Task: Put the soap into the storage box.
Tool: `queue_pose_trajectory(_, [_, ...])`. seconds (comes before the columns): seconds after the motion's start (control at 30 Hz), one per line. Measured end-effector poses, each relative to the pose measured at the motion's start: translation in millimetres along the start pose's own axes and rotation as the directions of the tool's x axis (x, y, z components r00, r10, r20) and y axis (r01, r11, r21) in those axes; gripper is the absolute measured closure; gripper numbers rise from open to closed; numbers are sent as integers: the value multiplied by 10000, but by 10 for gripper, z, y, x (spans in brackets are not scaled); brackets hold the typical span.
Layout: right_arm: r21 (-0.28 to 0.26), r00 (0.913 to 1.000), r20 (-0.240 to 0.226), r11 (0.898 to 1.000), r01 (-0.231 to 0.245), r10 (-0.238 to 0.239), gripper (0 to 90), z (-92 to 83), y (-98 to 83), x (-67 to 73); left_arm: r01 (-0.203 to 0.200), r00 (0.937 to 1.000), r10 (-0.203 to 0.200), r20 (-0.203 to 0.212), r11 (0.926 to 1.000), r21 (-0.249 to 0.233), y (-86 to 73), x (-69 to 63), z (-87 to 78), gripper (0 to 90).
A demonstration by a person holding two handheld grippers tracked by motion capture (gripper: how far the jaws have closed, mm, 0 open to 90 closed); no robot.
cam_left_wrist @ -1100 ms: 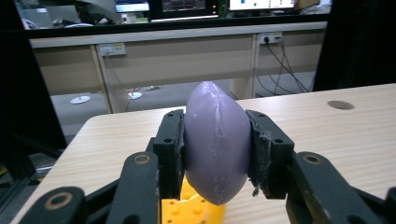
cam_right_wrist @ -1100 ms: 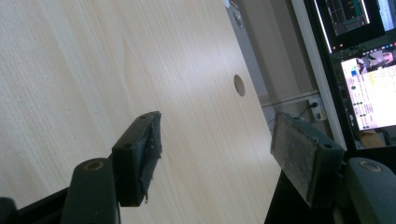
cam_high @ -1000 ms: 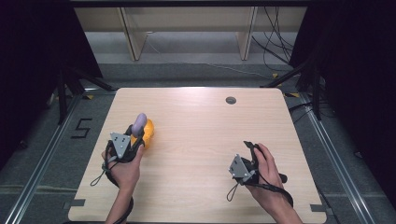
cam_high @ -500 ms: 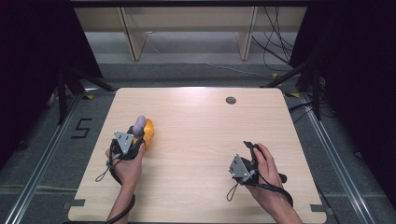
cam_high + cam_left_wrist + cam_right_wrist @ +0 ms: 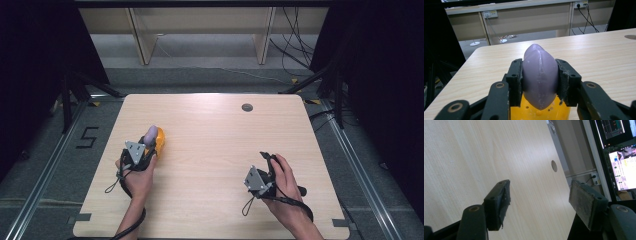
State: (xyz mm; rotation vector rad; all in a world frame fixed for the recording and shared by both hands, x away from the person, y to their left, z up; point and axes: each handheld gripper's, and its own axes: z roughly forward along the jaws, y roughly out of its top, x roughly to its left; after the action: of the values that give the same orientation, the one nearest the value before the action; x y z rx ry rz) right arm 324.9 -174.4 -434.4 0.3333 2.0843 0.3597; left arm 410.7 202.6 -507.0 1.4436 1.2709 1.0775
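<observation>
**Camera setup: one fixed overhead, two riding the tongs**

High view: fixed, above the near edge of the counter (image 5: pixel 210 150), facing forward and down; whole top plus the floor and shelf legs beyond it. Far off.

Left gripper view: sits low behind the left tongs (image 5: pixel 540 82), looks level along them toward the counter's far edge and the wall sockets. Very close.

Right gripper view: rides the right tongs (image 5: pixel 540 202), rolled sideways, close over the wood, monitors at the edge.

Shared: the cable hole (image 5: pixel 247 107) in the counter shows in all three (image 5: pixel 630 36) (image 5: pixel 554 166).
</observation>
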Motion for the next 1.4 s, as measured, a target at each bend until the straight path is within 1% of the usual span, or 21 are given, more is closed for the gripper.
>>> queue_pose_trajectory(0.3, [50, 10000, -13, 10000, -14, 14, 340, 1, 0, 6, -130, 9999, 129, 75, 9998, 161, -43, 27, 59, 589])
queue_pose_trajectory(0.33, [-63, 9997, 8, 9997, 256, -256, 340, 12, -4, -9, -105, 9999, 103, 101, 9997, 199, -49, 31, 65, 589])
queue_pose_trajectory(0.4, [-77, 9997, 2, 9997, 232, -232, 340, 14, -3, -7, -14, 9996, 6, 273, 9996, 270, -61, 41, 77, 588])
queue_pose_trajectory(0.47, [-49, 9993, 24, 9993, 376, -376, 339, 15, -4, -14, -95, 9996, 85, 267, 9993, 373, -73, 42, 83, 588])
queue_pose_trajectory(0.5, [-3, 9989, -27, 9989, 472, -472, 337, 12, -5, -19, -10, 9996, 0, 275, 9993, 367, -82, 44, 86, 588])
queue_pose_trajectory(0.57, [43, 9989, -68, 9989, 474, -473, 335, 14, -2, -10, -64, 9996, 54, 272, 9993, 370, -80, 46, 86, 588])
queue_pose_trajectory(0.6, [261, 9999, -104, 9996, -130, 133, 334, -2, 8, 25, 15, 9995, -29, 314, 9991, 431, -77, 40, 94, 588])
queue_pose_trajectory(0.63, [261, 9999, -104, 9996, -130, 133, 334, -2, 8, 25, 15, 9995, -29, 314, 9991, 431, -77, 40, 94, 587])
queue_pose_trajectory(0.67, [265, 9999, -135, 9996, -79, 83, 333, -2, 7, 22, 31, 9994, -45, 334, 9991, 423, -75, 41, 101, 587])
queue_pose_trajectory(0.7, [-2, 9982, -75, 9982, 600, -600, 332, 12, -3, -18, -34, 9995, 19, 321, 9989, 467, -68, 43, 101, 587])
queue_pose_trajectory(0.73, [55, 9988, -98, 9988, 481, -480, 332, 8, 1, -10, -79, 9995, 62, 304, 9985, 538, -65, 42, 104, 586])
queue_pose_trajectory(0.8, [36, 9986, -122, 9987, 507, -507, 329, 1, 12, -2, -114, 9995, 95, 306, 9981, 611, -59, 38, 104, 585])
queue_pose_trajectory(0.87, [123, 9996, -115, 9995, 278, -276, 328, -4, 8, 11, -83, 9996, 64, 266, 9974, 717, -60, 33, 106, 584])
queue_pose_trajectory(0.9, [8, 9976, -111, 9977, 679, -679, 327, 2, 12, -12, -65, 9995, 41, 303, 9968, 793, -62, 32, 106, 583])
queue_pose_trajectory(0.93, [43, 9987, -140, 9988, 494, -493, 327, 0, 12, 1, -119, 9995, 92, 296, 9959, 899, -62, 34, 104, 582])
queue_pose_trajectory(0.97, [54, 9998, -178, 10000, 10, -9, 326, 1, 13, 29, -95, 9994, 62, 353, 9955, 946, -67, 36, 106, 576])
queue_pose_trajectory(1.03, [55, 9999, -172, 10000, 12, -11, 325, 0, 14, 31, -70, 9992, 31, 406, 9953, 968, -69, 34, 105, 562])
queue_pose_trajectory(1.1, [58, 9998, -178, 10000, 17, -16, 325, -1, 14, 30, -138, 9991, 100, 421, 9957, 916, -42, 27, 93, 553])
queue_pose_trajectory(1.23, [65, 9998, -186, 10000, 34, -33, 324, 0, 14, 29, -54, 9990, 16, 442, 9964, 847, 70, 27, 57, 494])
queue_pose_trajectory(1.33, [57, 9998, -203, 10000, 7, -6, 322, -3, 12, 29, 147, 9985, -194, 510, 9957, 916, 179, 45, 13, 475])
queue_pose_trajectory(1.4, [132, 9995, -197, 9996, 264, -262, 321, -7, 4, 9, 270, 9976, -333, 608, 9945, 1015, 252, 71, -15, 453])
